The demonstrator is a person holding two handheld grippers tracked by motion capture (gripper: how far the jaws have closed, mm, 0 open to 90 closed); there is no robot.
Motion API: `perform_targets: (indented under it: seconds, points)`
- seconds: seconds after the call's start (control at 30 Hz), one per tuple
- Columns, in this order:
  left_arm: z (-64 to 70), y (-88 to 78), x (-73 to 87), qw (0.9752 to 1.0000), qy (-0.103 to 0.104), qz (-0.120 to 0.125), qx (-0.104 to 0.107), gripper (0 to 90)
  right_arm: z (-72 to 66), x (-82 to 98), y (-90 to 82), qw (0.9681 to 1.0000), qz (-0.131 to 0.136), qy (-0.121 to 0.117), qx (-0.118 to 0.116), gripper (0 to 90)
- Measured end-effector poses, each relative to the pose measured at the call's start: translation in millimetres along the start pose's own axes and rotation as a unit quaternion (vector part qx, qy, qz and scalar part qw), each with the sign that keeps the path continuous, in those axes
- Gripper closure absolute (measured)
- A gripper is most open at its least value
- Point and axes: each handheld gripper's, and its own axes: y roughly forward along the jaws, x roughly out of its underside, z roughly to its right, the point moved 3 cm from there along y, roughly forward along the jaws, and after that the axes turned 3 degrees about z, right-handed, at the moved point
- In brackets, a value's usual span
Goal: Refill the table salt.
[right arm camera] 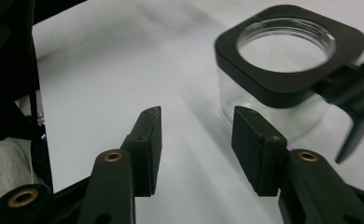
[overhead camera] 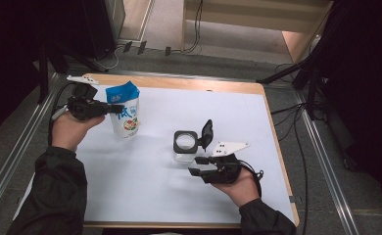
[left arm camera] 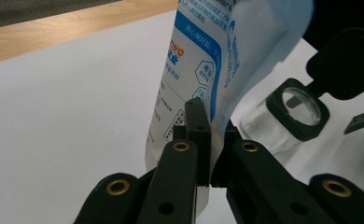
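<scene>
Pouch (overhead camera: pixel 124 110) stands near the table's far left, pinched at its side edge by my left claw (left arm camera: pixel 207 140), whose jaws are pressed together on the film. Jar (overhead camera: pixel 184 146) sits mid-table, well apart from the pouch, clear glass with a black square collar and its lid (overhead camera: pixel 206 133) flipped up on the hinge, mouth open. My right claw (right arm camera: pixel 196 149) hovers just beside the jar on the near side, jaws spread partway with nothing between them.

As I judge it, the job is pouring from pouch into jar. To do it well, I should steady the jar first: bring the right claw forward so the pads straddle the glass body below the collar, then close gently, clear of the lid. The pouch is floppy, and my grip is on one edge, so it will swing; I would carry it slowly, keep it upright until its top is over the mouth, then tip gradually.
</scene>
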Motion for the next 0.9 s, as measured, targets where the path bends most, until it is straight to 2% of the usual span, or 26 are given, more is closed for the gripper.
perform_targets:
  seconds: [0.07, 0.27, 0.37, 0.47, 0.7, 0.83, 0.9]
  points:
    - [5.1, -0.7, -0.9, 1.0000, 0.001, -0.005, 0.004, 90.0, -3.6, -2.3, 4.4, 1.0000, -0.001, -0.007, -0.005, 54.5]
    - [21.4, -2.3, -1.7, 0.9998, 0.010, -0.011, 0.017, 90.0, -7.6, -10.4, 17.6, 0.9999, 0.003, -0.001, -0.016, 54.5]
    - [28.5, -2.7, -1.0, 0.9994, 0.008, -0.012, 0.031, 90.0, -8.8, -14.1, 24.3, 0.9998, 0.005, 0.006, -0.020, 53.5]
    - [35.1, -3.9, 0.7, 0.9990, 0.008, -0.013, 0.042, 90.0, -11.7, -18.6, 31.0, 0.9997, 0.009, 0.002, -0.023, 53.5]
    - [49.1, -8.1, 2.2, 0.9989, 0.025, -0.018, 0.034, 90.0, -18.6, -28.4, 52.9, 0.9993, 0.008, -0.002, -0.037, 53.4]
    - [54.7, -13.1, 2.9, 0.9989, 0.023, -0.015, 0.038, 90.0, -21.0, -33.8, 64.2, 0.9990, 0.000, 0.003, -0.044, 53.3]
    - [57.8, -15.9, 3.1, 0.9987, 0.024, -0.016, 0.041, 90.0, -23.1, -37.5, 68.1, 0.9989, 0.000, -0.002, -0.047, 53.3]
